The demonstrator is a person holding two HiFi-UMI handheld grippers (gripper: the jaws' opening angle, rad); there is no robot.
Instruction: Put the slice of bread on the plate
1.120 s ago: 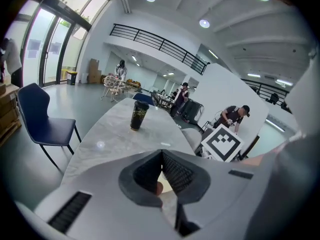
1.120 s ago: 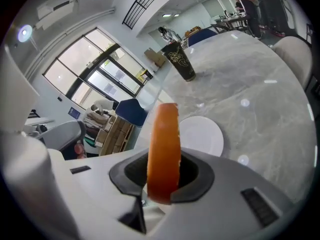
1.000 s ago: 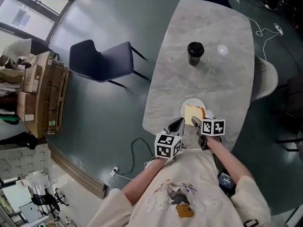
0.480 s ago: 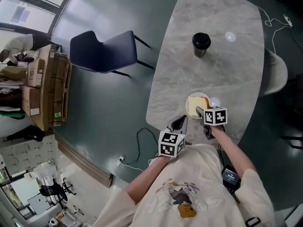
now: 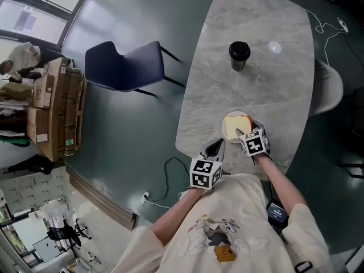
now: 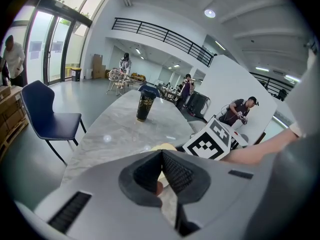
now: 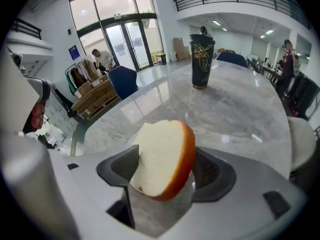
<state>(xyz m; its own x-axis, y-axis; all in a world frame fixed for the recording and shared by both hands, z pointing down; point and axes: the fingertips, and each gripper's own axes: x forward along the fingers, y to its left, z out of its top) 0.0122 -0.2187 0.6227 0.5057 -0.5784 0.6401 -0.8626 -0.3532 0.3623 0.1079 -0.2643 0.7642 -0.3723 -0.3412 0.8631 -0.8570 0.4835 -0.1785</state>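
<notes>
At the table's near edge: a white plate [image 5: 224, 128] sits on the grey marble table [image 5: 256, 90], with the slice of bread [image 5: 237, 125] on it.
Slice of bread: it has pale crumb and an orange-brown crust. In the right gripper view it stands tilted on edge between the jaws.
Right gripper [image 7: 165, 176]: its jaws have just been opening and now stand wide, one on each side of the slice without pressing it.
Left gripper [image 6: 161, 171]: its jaws are closed together with nothing in them. It is held at the table's edge, just beside the plate.
Further up the table: a dark cup [image 5: 239, 56] stands upright, well apart from the plate.
Around the table: a navy chair [image 5: 122, 67] is to the left and a pale round seat [image 5: 330, 90] to the right. Stacked cardboard boxes [image 5: 54, 115] are far left, and a cable [image 5: 170, 169] lies on the floor.
Hard to make out: in the head view the right gripper and its marker cube cover the plate's near rim. In the right gripper view the slice hides most of the plate.
</notes>
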